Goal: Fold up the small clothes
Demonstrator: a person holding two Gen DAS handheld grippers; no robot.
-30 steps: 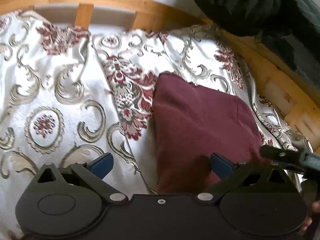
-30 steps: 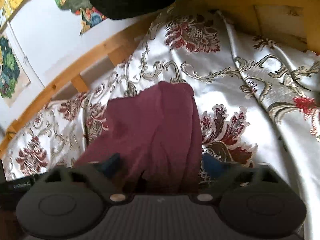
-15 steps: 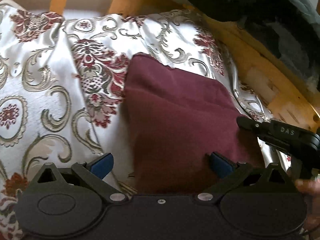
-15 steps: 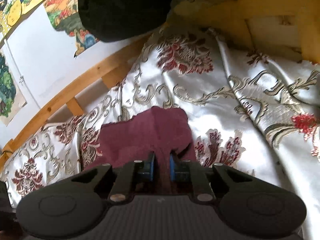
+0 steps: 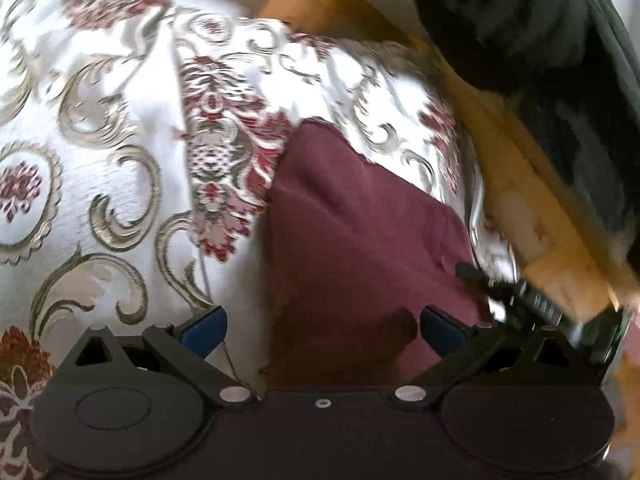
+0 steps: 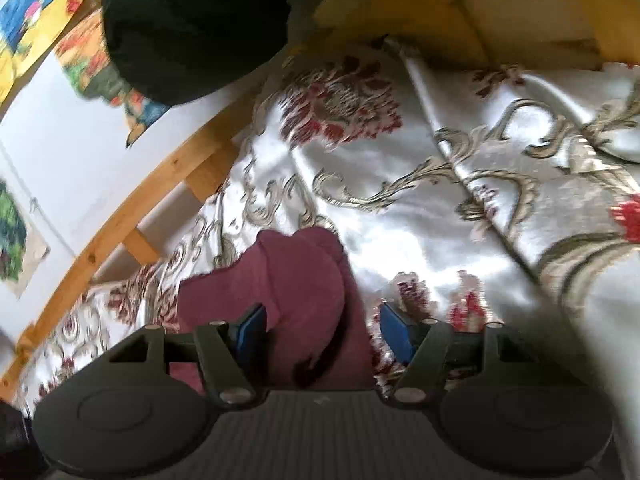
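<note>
A maroon cloth (image 5: 360, 240) lies folded on the patterned bedspread (image 5: 100, 160). My left gripper (image 5: 322, 330) hangs open above its near edge; its blue pads stand wide apart and touch nothing. At the cloth's right corner, the left wrist view catches a blurred black finger (image 5: 472, 272) of the other tool. In the right wrist view a rounded fold of the maroon cloth (image 6: 296, 280) sits between the blue pads of my right gripper (image 6: 324, 330). Its jaws are opening, and both pads stand off the fabric.
A wooden bed frame (image 5: 520, 184) runs along the far and right sides of the bedspread. A dark bulky garment (image 5: 540, 40) hangs over that rail. Colourful posters (image 6: 40, 20) are on the white wall behind the wooden rail (image 6: 140, 200).
The right gripper closed on a fold of the maroon cloth half a second ago and has since spread its jaws off it. The left gripper stayed open while dipping and rolling.
</note>
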